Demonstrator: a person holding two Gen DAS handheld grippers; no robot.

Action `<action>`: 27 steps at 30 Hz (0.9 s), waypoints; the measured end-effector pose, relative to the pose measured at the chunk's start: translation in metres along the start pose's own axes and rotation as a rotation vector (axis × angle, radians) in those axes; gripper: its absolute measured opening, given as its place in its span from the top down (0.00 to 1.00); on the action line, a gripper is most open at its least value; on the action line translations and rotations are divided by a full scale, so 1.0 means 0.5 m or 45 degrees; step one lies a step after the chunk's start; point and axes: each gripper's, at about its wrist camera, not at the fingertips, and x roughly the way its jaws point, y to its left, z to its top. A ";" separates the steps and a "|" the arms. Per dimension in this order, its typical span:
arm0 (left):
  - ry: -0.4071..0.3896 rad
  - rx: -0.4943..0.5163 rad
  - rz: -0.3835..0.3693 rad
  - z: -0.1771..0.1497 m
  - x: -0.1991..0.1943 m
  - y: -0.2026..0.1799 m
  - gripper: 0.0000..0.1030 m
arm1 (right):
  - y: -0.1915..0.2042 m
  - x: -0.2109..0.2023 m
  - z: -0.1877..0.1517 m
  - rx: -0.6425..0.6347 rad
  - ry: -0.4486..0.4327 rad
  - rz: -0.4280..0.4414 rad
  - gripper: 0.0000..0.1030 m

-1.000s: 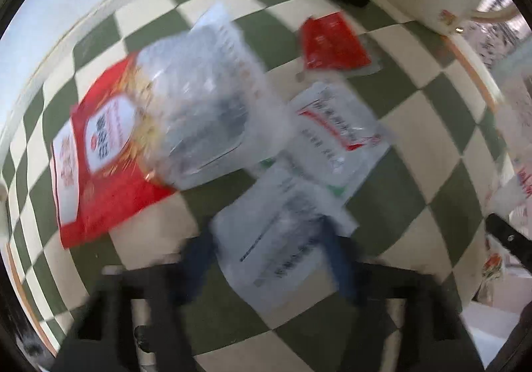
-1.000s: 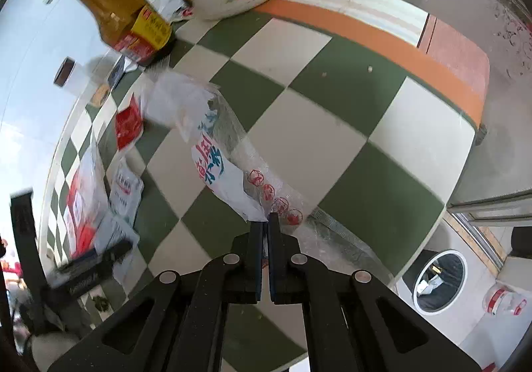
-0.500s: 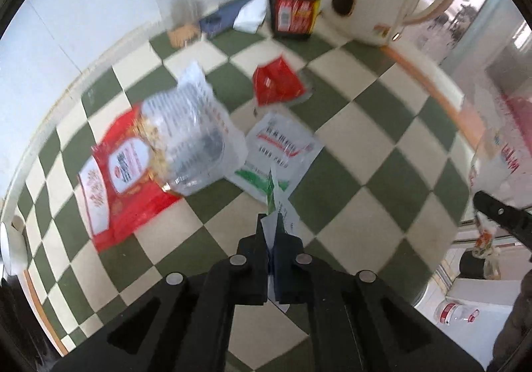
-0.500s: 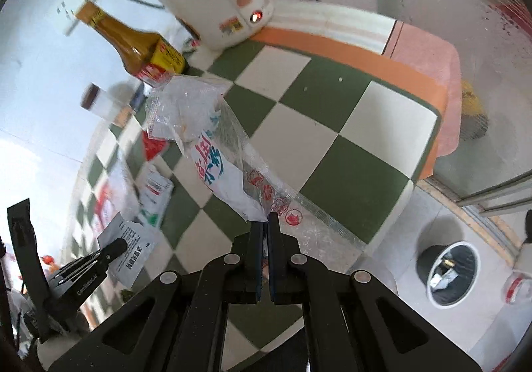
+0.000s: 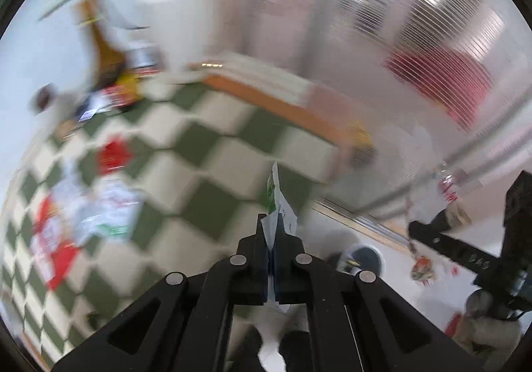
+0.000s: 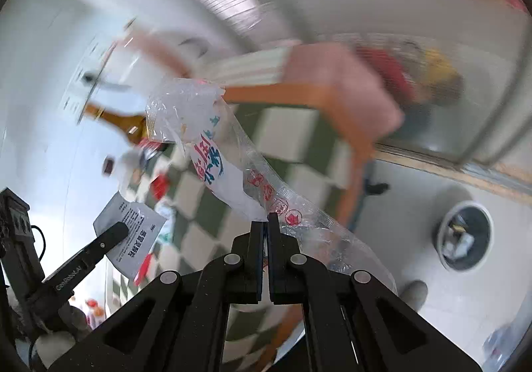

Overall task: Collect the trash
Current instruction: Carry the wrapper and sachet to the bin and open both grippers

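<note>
My left gripper (image 5: 273,232) is shut on a white printed sachet (image 5: 277,202) and holds it edge-on above the table's right edge; the sachet also shows in the right wrist view (image 6: 133,229). My right gripper (image 6: 265,224) is shut on a clear plastic bag (image 6: 212,146) with blue and red print, lifted off the table. A round trash bin (image 6: 464,235) with trash inside stands on the floor to the right; it shows in the left wrist view (image 5: 364,259). More wrappers lie on the checkered table (image 5: 212,172): a red packet (image 5: 113,156), a white sachet (image 5: 109,212).
A brown sauce bottle (image 5: 106,62), a small jar (image 5: 43,99) and a white kettle (image 5: 176,23) stand at the table's back. The table has an orange edge (image 5: 282,106). A glass door lies beyond. Both views are motion-blurred.
Both grippers have lifted and swung right, off the table toward the floor side, each carrying its piece. The bin has come closer in both views.
</note>
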 end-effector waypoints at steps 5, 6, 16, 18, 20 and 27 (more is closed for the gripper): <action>0.132 0.239 -0.180 -0.005 0.112 -0.245 1.00 | -0.236 -0.098 -0.053 0.298 -0.085 -0.086 0.98; 0.166 0.280 -0.212 -0.011 0.142 -0.293 1.00 | -0.283 -0.113 -0.068 0.358 -0.098 -0.101 0.98; 0.739 0.396 -0.280 -0.253 0.714 -0.590 1.00 | -0.842 -0.043 -0.285 0.946 -0.089 -0.236 0.98; 0.830 0.384 -0.279 -0.307 0.838 -0.620 1.00 | -0.958 0.038 -0.325 1.018 -0.069 -0.223 0.98; 0.911 0.377 -0.257 -0.369 0.982 -0.641 1.00 | -1.050 0.116 -0.350 1.059 -0.046 -0.220 0.98; 0.996 0.541 -0.137 -0.497 1.255 -0.687 0.96 | -1.308 0.391 -0.389 1.103 0.059 -0.207 0.98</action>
